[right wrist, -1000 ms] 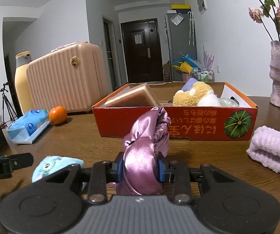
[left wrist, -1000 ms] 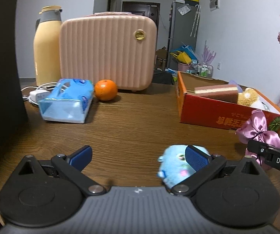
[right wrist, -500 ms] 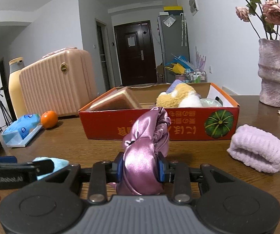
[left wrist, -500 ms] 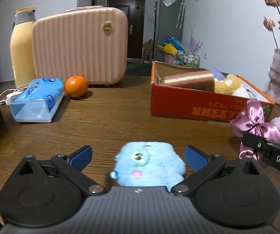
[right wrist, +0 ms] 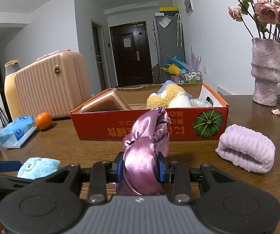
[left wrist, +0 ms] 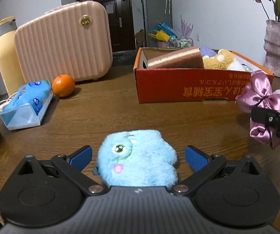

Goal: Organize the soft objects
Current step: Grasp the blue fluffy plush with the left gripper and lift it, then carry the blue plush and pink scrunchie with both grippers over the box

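Left gripper (left wrist: 138, 157) stands spread around the blue plush toy (left wrist: 137, 165), its pads just clear of the fur, low on the table (left wrist: 108, 117). Right gripper (right wrist: 140, 168) pinches the pink satin scrunchie (right wrist: 145, 156); the red box (right wrist: 149, 127) sits at twelve o'clock, the lilac towel roll (right wrist: 246, 149) at two.

Dim indoor light, sharp, fisheye-bent edges

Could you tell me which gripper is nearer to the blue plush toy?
Left. The left gripper straddles the blue plush toy, fingers open either side; the right gripper is off to its right, shut on the pink satin scrunchie.
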A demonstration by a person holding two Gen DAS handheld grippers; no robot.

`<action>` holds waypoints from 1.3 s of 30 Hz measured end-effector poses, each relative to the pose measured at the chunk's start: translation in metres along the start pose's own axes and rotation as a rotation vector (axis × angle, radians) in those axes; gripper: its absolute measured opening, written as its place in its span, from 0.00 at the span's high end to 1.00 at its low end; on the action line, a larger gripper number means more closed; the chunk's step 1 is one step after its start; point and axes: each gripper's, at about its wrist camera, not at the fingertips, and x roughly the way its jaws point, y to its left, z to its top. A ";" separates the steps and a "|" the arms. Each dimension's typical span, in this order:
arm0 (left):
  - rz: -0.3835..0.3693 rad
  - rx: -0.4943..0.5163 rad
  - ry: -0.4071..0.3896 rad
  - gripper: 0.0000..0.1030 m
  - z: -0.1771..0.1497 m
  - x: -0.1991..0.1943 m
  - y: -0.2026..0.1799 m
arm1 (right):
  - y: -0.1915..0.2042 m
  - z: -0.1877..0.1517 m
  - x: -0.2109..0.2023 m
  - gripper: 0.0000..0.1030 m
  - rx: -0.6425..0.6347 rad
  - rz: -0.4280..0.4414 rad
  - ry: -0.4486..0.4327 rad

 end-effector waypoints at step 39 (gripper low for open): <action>-0.045 -0.054 -0.045 0.28 0.000 -0.012 0.008 | 0.000 -0.001 -0.004 0.68 -0.008 0.007 -0.007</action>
